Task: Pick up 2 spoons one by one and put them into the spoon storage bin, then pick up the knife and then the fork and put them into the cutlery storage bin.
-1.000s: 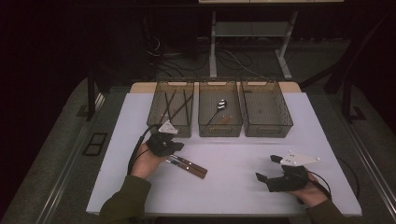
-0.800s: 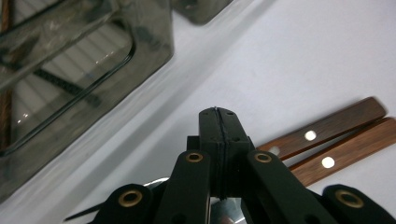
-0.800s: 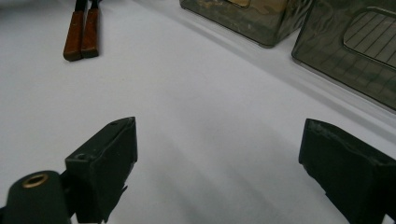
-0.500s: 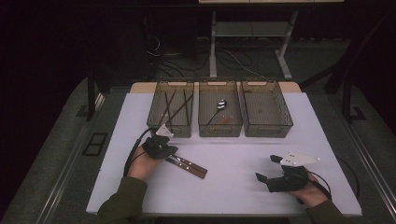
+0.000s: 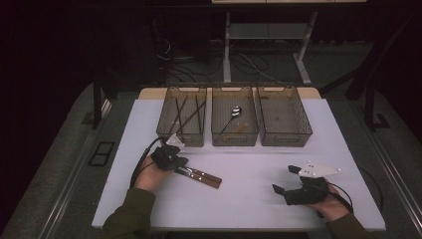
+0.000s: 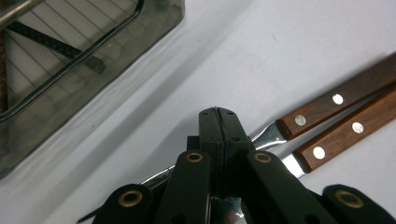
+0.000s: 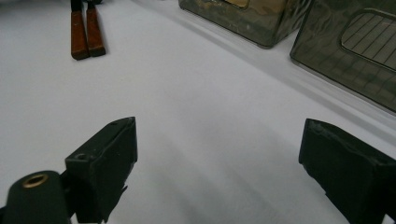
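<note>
Two wooden-handled utensils [image 5: 201,176] lie side by side on the white table [image 5: 259,159], handles pointing right. My left gripper [image 5: 182,163] rests over their metal necks. In the left gripper view its jaws [image 6: 218,116] are pressed together, and the riveted handles [image 6: 345,112] run off to the right beneath them. I cannot tell whether any metal is pinched. My right gripper [image 5: 284,179] sits near the table's front right, open wide [image 7: 219,149], with bare tabletop between its jaws. The handle ends [image 7: 83,35] show far off in the right gripper view.
Three smoky clear bins stand in a row at the back. The left bin [image 5: 180,138] holds dark sticks, the middle bin [image 5: 234,138] a spoon [image 5: 235,111], and the right bin [image 5: 286,138] little I can make out. The left bin's corner [image 6: 116,51] is close to my left gripper.
The left hand has slid a little left and toward the front edge, settling on the utensils' metal ends. The utensils and the right gripper have stayed put.
</note>
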`<state>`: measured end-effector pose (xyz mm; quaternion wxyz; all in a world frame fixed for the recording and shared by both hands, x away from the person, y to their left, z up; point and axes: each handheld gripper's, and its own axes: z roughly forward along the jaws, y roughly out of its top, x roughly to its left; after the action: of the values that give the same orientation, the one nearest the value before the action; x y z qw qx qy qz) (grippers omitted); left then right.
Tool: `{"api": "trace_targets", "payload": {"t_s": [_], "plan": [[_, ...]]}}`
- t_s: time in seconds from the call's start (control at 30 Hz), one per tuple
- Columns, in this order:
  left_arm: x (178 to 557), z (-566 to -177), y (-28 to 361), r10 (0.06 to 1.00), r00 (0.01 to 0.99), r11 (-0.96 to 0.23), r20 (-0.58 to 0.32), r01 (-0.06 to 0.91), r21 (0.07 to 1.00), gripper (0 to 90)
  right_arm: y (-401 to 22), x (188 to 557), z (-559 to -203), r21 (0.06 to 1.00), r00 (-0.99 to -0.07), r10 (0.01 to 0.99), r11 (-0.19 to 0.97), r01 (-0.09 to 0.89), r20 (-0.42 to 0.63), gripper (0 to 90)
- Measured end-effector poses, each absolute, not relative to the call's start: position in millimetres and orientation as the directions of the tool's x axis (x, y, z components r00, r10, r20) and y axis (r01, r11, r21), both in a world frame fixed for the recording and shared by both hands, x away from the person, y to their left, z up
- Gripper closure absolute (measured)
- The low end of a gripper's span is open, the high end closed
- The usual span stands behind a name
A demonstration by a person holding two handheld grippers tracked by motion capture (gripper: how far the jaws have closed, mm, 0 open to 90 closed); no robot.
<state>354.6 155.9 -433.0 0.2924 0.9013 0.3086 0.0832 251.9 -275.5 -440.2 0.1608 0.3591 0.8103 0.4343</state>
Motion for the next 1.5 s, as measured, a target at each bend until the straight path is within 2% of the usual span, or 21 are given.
{"api": "trace_targets", "payload": {"t_s": [0.43,1.1,1.27,1.4,1.5], "plan": [[345.6,-432.0,162.6,0.602,0.798,-0.647,-0.032,0.511,0.566,89.1,-275.1,252.9,-440.7,0.819,-0.691,0.721,0.367,0.442,0.05,11.7],[320.7,-432.0,172.3,0.589,0.802,-0.637,-0.099,0.536,0.555,89.1,-275.3,252.4,-440.7,0.82,-0.688,0.724,0.362,0.443,0.052,11.7],[314.3,-430.5,171.8,0.583,0.809,-0.638,-0.083,0.518,0.569,88.9,-276.2,253.0,-440.8,0.822,-0.688,0.724,0.361,0.44,0.051,11.7],[305.8,-424.5,159.4,0.546,0.833,-0.613,-0.088,0.469,0.636,83.1,-275.4,252.6,-440.6,0.82,-0.688,0.724,0.361,0.444,0.053,11.7],[298.4,-424.1,145.8,0.518,0.854,-0.63,-0.057,0.425,0.65,79.2,-275.9,253.1,-440.8,0.821,-0.687,0.725,0.362,0.442,0.049,11.7]]}}
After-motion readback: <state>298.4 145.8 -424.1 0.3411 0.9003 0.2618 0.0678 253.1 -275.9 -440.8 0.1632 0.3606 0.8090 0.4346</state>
